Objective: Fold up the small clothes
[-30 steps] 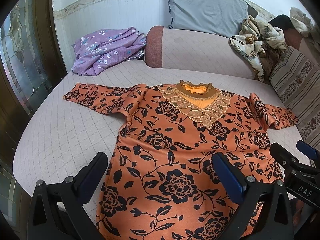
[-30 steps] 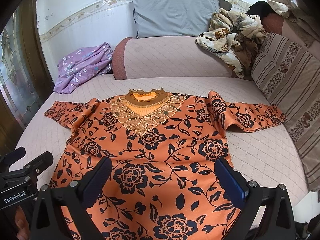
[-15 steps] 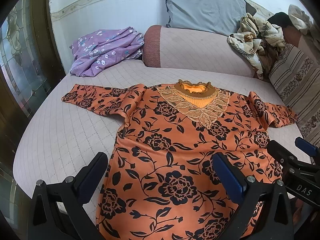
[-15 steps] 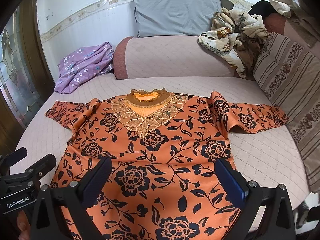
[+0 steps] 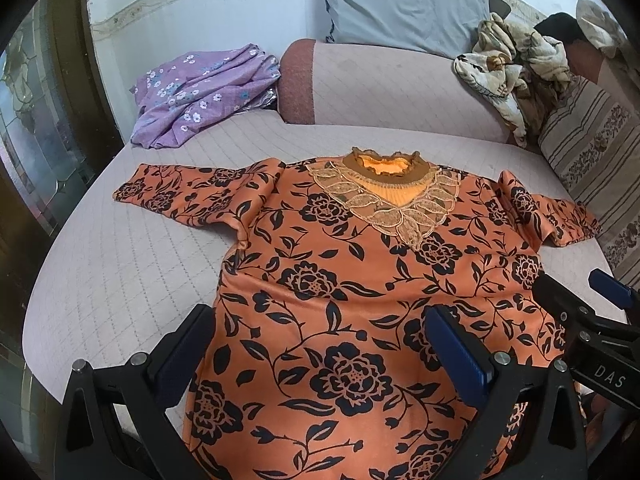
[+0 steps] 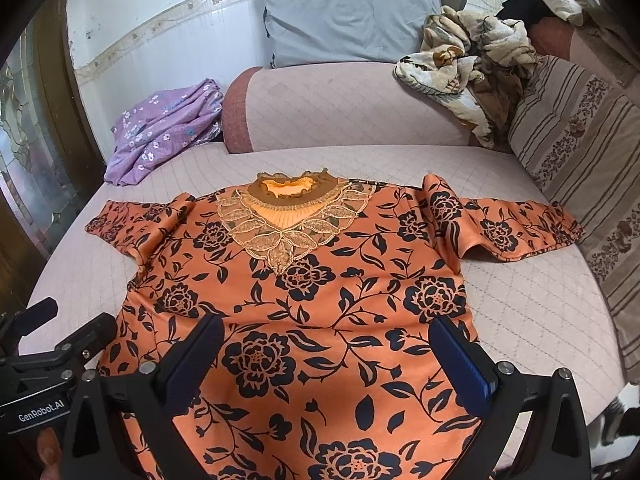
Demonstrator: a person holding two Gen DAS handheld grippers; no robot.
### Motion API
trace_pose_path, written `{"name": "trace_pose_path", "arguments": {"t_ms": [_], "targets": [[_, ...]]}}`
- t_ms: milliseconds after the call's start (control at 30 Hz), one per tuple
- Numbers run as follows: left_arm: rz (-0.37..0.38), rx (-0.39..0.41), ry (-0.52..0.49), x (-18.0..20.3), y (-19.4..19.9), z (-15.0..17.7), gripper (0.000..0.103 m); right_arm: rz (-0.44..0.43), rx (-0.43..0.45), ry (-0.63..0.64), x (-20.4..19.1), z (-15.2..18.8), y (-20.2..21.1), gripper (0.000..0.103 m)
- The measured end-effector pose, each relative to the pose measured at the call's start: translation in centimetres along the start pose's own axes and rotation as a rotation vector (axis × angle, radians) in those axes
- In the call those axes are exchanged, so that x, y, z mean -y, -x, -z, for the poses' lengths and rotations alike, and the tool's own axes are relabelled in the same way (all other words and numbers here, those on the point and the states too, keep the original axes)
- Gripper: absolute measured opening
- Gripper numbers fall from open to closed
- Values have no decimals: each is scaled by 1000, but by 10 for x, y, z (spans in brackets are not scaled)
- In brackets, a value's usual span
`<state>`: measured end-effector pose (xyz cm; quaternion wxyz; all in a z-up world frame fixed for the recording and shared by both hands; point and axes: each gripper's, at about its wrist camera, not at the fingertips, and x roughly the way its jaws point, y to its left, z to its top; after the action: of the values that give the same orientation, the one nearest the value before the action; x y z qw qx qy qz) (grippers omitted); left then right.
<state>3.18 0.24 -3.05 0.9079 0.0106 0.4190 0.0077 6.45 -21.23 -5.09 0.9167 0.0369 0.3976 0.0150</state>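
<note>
Orange floral top [image 5: 340, 280] is laid flat, front up, on quilted bed [image 5: 120, 264]; its hem is cut off by the frame edge. Left gripper [image 5: 320, 356] and right gripper [image 6: 324, 364] are held spread wide above the lower part, nothing clamped.

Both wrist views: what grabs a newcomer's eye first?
The orange top with black flowers, spread flat face-up with both sleeves out, fills the middle of the pale quilted bed; its lace collar points toward the far side. Both the left gripper and right gripper hang over its hem with jaws wide open. Behind, a purple floral cloth lies crumpled in the far left corner.
</note>
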Motion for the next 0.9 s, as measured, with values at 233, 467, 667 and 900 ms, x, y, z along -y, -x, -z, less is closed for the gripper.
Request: {"name": "trace_pose_path", "arguments": {"t_ms": [233,467,667,900], "targets": [[15,-68,106,-55,-44,-10,103,-98,1,-83,41,-6,-12,103],[-136,-134,328,-171,-106,-13,103,-116,56,-567,244,-17,-54,103],[-224,-119,472,-233,-135,-6,103,-75,6,-917,388,-15,-119,83],[-277,-145,575,-254,-154,4,103,44,5,-980,448,-42,-175,78]]}}
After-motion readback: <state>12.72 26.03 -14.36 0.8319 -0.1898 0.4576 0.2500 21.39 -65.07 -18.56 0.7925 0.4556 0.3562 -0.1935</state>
